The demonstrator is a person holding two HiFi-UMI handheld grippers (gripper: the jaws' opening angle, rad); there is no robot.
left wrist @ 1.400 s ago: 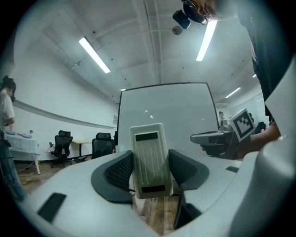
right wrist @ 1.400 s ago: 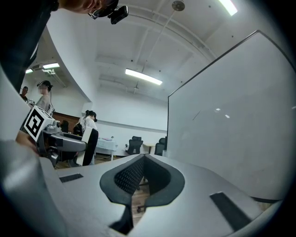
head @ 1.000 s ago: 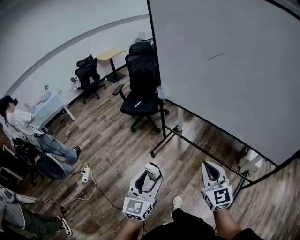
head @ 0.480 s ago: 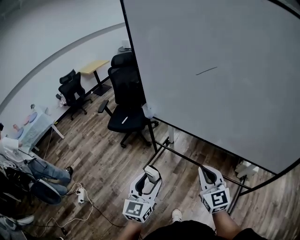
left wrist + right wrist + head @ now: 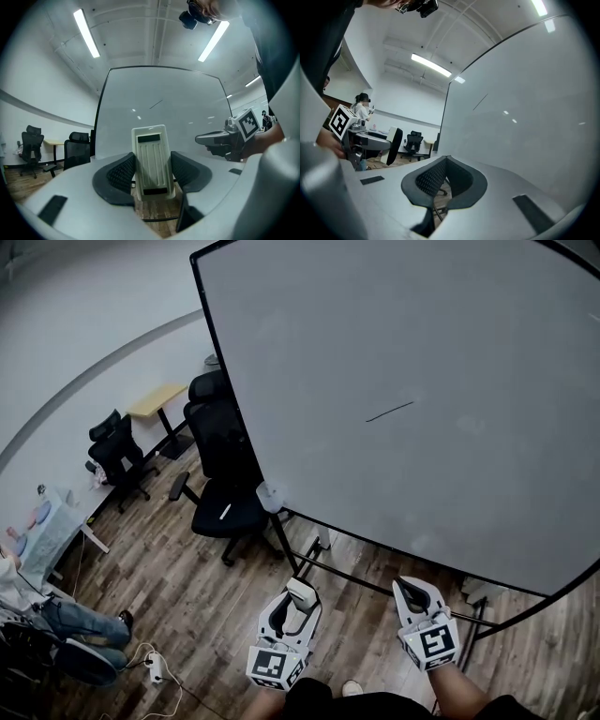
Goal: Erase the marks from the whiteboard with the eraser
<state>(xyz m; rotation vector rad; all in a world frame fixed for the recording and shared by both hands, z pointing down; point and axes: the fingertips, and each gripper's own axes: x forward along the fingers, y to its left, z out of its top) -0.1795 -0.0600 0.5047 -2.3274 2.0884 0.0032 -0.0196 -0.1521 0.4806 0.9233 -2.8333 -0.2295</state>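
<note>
1. Where the person holds both tools low in front of the body, the left gripper point(image 5: 298, 594) is clenched on the eraser point(image 5: 151, 161). The left gripper view shows the cream, ribbed eraser standing upright between the black pads point(image 5: 119, 173), pressed from both sides.
2. The right gripper point(image 5: 412, 592) is just beside the left, at about the same height. The right gripper view shows its jaws closed together with nothing between them.
3. Both grippers hang over the wooden floor point(image 5: 187, 587), apart from the whiteboard.
4. A white power strip point(image 5: 155, 667) lies on the floor to the lower left, near a seated person's legs point(image 5: 80, 620).
5. The whiteboard point(image 5: 450, 343) stands directly ahead on a black frame stand point(image 5: 309, 563) and fills the upper right of the head view.
6. One mark point(image 5: 389, 412) is on the board: a short, dark, slightly slanted stroke near its middle, well above the eraser.
7. A black office chair point(image 5: 225, 507) stands just left of the board's edge.
8. Farther back, by the wall, stand a second black chair point(image 5: 117, 451) and a small wood-topped table point(image 5: 157, 399).
</note>
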